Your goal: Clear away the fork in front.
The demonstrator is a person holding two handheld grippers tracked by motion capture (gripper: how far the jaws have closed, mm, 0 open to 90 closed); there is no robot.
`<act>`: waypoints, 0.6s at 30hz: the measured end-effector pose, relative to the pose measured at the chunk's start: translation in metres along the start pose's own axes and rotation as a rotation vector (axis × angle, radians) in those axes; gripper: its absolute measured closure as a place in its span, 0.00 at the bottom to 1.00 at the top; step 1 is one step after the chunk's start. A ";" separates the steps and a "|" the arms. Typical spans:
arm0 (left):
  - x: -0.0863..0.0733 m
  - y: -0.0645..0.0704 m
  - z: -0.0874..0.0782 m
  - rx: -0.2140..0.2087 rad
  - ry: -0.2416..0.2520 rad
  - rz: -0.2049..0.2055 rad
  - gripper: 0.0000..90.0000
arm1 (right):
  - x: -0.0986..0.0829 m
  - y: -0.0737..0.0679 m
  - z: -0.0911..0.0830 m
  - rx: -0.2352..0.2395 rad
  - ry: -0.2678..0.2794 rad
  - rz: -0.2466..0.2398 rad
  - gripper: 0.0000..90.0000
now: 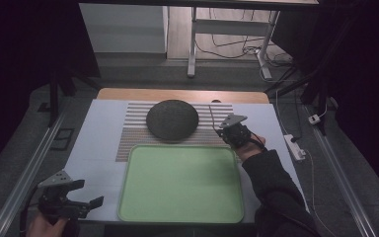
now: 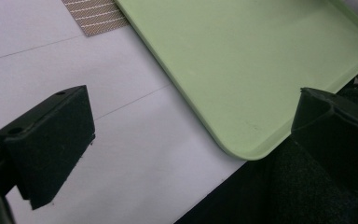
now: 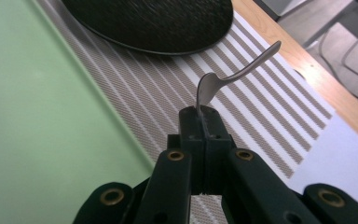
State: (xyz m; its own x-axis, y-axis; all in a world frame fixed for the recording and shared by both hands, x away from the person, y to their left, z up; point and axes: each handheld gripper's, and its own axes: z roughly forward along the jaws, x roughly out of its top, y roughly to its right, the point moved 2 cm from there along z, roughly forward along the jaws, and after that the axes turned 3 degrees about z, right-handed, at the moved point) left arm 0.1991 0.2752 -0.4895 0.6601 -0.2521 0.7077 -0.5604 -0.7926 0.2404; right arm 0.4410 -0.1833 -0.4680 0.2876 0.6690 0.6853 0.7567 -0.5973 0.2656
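My right gripper (image 1: 223, 131) (image 3: 200, 116) is shut on one end of a thin metal utensil (image 3: 235, 74) (image 1: 211, 116), whose curved handle sticks out past the jaws above the striped placemat (image 3: 242, 107); the clamped end is hidden. It hovers just right of a dark round plate (image 1: 172, 119) (image 3: 154, 21) on the placemat (image 1: 133, 133). A pale green tray (image 1: 182, 182) (image 2: 242, 60) lies empty in front of the plate. My left gripper (image 1: 90, 192) (image 2: 191, 135) is open with nothing between its jaws, low over the white table cover by the tray's near left corner.
The white cover (image 1: 96, 148) spreads left of the tray. A wooden table edge (image 1: 182, 95) runs behind the placemat. A power strip (image 1: 294, 147) and cables lie at the table's right side. Beyond stand a desk frame (image 1: 192, 44) and floor cables.
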 end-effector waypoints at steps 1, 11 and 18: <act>0.000 0.000 0.000 -0.001 0.002 -0.002 0.00 | 0.000 -0.001 -0.002 0.009 0.009 0.014 1.00; 0.001 0.002 0.000 0.008 0.003 0.009 0.00 | -0.008 -0.017 -0.035 0.132 0.098 0.096 1.00; 0.003 0.004 -0.001 -0.008 0.027 0.026 0.00 | -0.017 -0.035 -0.056 0.196 0.130 0.109 1.00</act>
State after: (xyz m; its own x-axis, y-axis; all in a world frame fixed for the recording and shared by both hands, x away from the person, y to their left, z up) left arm 0.1987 0.2716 -0.4860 0.6316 -0.2575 0.7313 -0.5811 -0.7816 0.2266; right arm 0.3770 -0.1984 -0.4510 0.3053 0.5355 0.7874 0.8282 -0.5574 0.0580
